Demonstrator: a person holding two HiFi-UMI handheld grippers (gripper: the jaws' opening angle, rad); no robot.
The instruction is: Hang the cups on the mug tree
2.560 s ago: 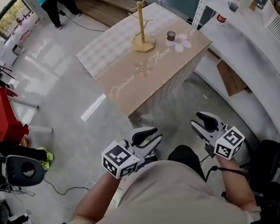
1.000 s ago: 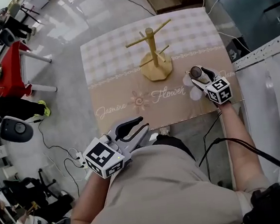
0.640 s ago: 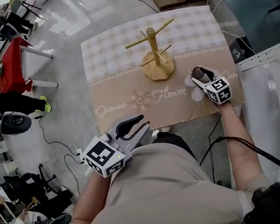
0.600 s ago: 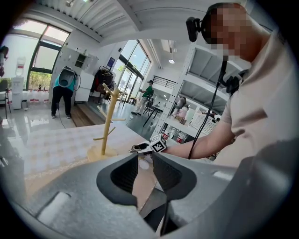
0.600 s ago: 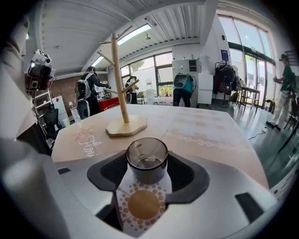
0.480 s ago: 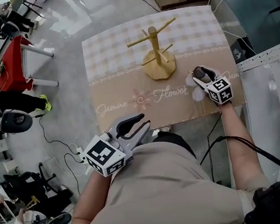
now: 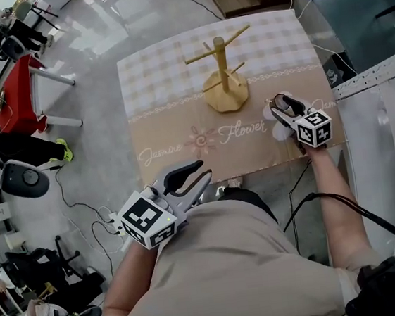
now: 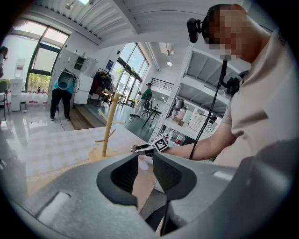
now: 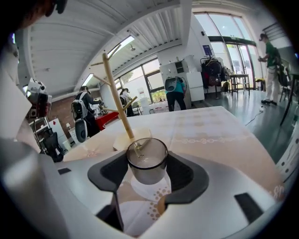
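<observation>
Right gripper view: the right hand-held gripper (image 9: 147, 158) has reached out and clamped the cup (image 9: 146, 173), which stands on the counter (image 7: 168, 86) near the tree (image 7: 222, 73), so lifting seems next; the left hand-held gripper (image 7: 202, 171) hangs open, empty.

cup (image 7: 277, 100) mostly behind right gripper (image 7: 282, 104), mug tree base (image 9: 123, 140) partly hidden

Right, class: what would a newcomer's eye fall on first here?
The bare wooden mug tree stands on the table, with nothing hung on it. Beside it, the right gripper is shut on a grey cup. The left gripper hangs open and empty, short of the table.
</observation>
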